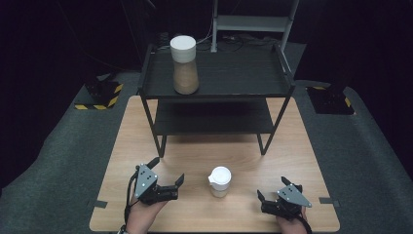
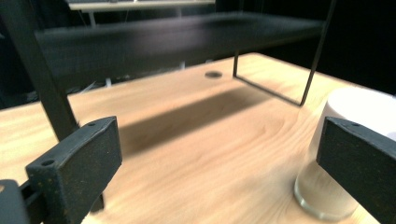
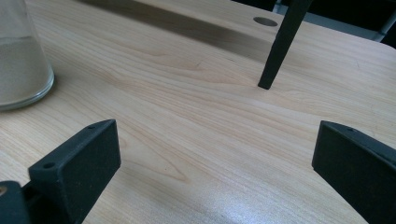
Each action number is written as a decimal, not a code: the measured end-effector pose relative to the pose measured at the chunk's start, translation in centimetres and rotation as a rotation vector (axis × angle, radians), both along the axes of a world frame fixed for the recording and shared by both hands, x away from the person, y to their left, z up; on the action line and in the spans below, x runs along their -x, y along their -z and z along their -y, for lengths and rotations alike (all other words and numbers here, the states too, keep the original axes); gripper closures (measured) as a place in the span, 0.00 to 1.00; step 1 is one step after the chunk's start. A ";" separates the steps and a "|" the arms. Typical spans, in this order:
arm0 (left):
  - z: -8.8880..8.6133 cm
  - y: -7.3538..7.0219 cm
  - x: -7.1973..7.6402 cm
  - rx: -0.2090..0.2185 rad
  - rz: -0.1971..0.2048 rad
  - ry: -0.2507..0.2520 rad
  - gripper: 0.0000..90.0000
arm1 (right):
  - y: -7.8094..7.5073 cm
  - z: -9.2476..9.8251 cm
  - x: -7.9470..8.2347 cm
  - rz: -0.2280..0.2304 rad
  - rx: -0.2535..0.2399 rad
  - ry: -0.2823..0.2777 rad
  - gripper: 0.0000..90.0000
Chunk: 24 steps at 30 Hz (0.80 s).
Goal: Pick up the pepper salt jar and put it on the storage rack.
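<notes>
both grippers wide open, nothing held

your left gripper sat low over the pale, wood-grain table with its black jaws spread wide and nothing between them. your right gripper was likewise spread wide and empty, near the table's front right corner. between the two, apart from both, stood a small clear glass jar with a white lid, partly filled with a pale, sandy powder. in the left gripper view that jar showed just behind the right-hand jaw; whether it touched, you could not tell. in the right gripper view its glass base stood at the far left. no label or writing could be read on anything.

a black, two-tier metal shelf rack on thin legs stood on the far half of the table. on its top tier, to the left, stood a tall glass jar with a white lid, holding brownish powder. grey carpet surrounded the table.
</notes>
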<state>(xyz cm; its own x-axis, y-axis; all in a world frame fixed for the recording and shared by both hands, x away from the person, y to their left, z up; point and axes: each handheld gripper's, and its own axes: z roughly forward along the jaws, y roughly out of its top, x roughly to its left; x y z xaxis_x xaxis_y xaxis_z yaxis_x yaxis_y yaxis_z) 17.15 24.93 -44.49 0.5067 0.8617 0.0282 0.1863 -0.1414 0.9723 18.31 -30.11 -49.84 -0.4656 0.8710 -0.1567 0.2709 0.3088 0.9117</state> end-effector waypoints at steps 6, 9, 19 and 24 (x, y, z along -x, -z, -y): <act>-0.3 1.7 -0.2 -0.035 -0.055 -0.020 0.00 | 0.0 -0.1 0.1 0.000 0.002 0.008 0.01; -0.4 2.6 -0.4 -0.054 -0.082 -0.028 0.00 | 0.0 -0.2 0.1 0.000 0.003 0.012 0.01; -0.7 4.0 -0.8 -0.123 -0.159 -0.041 0.00 | -0.2 -0.4 -0.1 -0.016 0.006 0.029 0.01; -0.3 4.1 -0.9 -0.154 -0.194 -0.045 0.00 | -0.3 -0.4 -0.2 -0.021 0.003 0.028 0.01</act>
